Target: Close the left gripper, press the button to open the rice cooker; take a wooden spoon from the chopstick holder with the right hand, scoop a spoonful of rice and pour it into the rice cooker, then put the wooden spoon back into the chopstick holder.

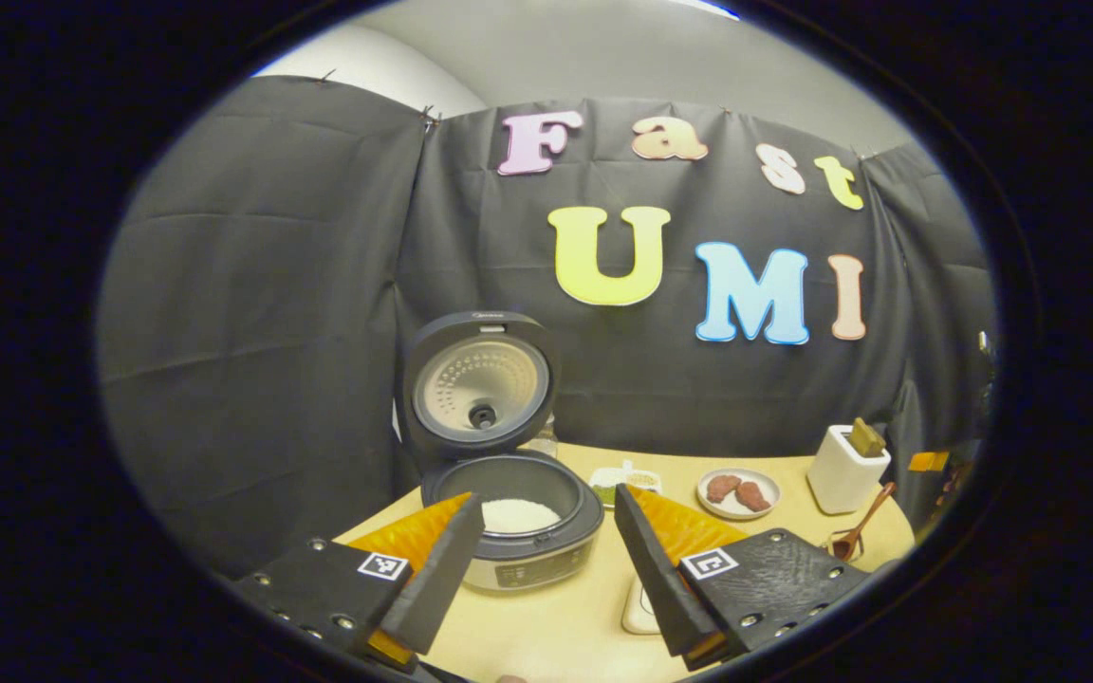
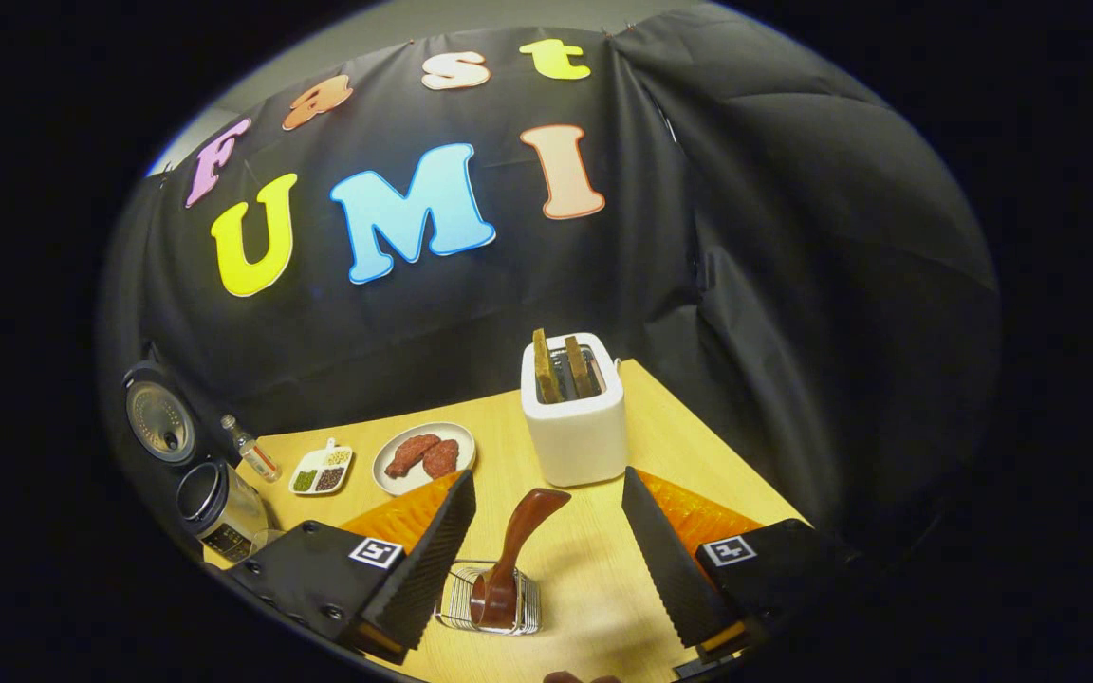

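Nearby, toaster (image 2: 573, 417) beyond wooden spoon (image 2: 513, 555), both grippers wide apart, holding nothing.

One rice cooker (image 1: 513, 503), one wooden spoon (image 2: 513, 555)

Both views dim overall; light is soft and overhead, brightest on the pale ceiling strip at the top of each frame. Black cloth soaks up most of it, folds barely readable. Table (image 2: 594, 560) evenly lit, warm tone, only faint soft shadows under the toaster (image 2: 573, 417) and plate (image 2: 393, 479). Mild sheen on the rice cooker (image 1: 509, 517) inner lid, no hard glare. Strong fisheye bend: straight edges curve toward the rim, with darkening and softness at the lower left and right of each frame. Centre reasonably sharp, no motion blur.
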